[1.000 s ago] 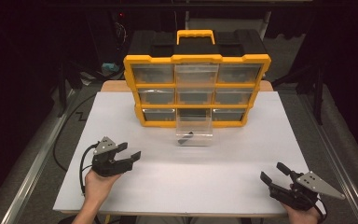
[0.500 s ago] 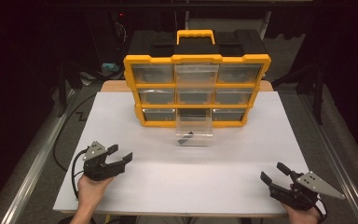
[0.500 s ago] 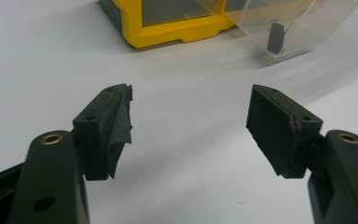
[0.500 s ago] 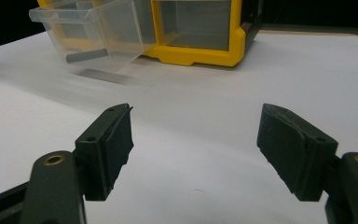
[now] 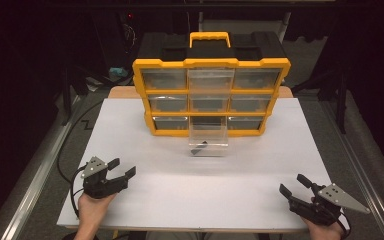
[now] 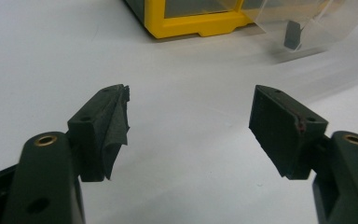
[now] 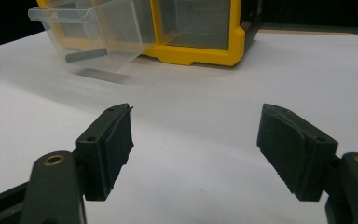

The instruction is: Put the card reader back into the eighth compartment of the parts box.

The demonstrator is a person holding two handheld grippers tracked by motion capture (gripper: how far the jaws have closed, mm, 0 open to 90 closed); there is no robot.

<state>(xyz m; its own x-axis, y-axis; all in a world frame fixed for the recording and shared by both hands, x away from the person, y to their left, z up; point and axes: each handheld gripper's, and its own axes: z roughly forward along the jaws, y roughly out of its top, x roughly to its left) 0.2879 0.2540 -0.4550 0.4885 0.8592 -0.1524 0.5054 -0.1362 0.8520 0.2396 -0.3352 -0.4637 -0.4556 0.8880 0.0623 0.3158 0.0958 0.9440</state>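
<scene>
A yellow organizer cabinet (image 5: 210, 95) with clear drawers stands at the back of the white table (image 5: 205, 200). Its bottom middle drawer (image 5: 208, 142) is pulled out and tilts onto the table, with a small dark part (image 5: 198, 148) inside. My left gripper (image 5: 122, 167) rests open near the front left, well short of the drawer. At the front right edge my right gripper (image 5: 292, 184) is open too. In the left gripper view the gripper (image 6: 191, 112) holds nothing, and the drawer (image 6: 307, 23) lies ahead to the right. The right gripper (image 7: 196, 126) holds nothing; the drawer (image 7: 98, 32) is ahead to the left.
The cabinet has an orange carry handle (image 5: 210, 37) on a black top. Metal rails (image 5: 35, 175) run along both sides of the table. Dark floor and cables lie to the left. Bare white tabletop stretches between the two grippers.
My left gripper has drawn back toward the front left corner of the table, still open. The right gripper and the drawer have not moved.
</scene>
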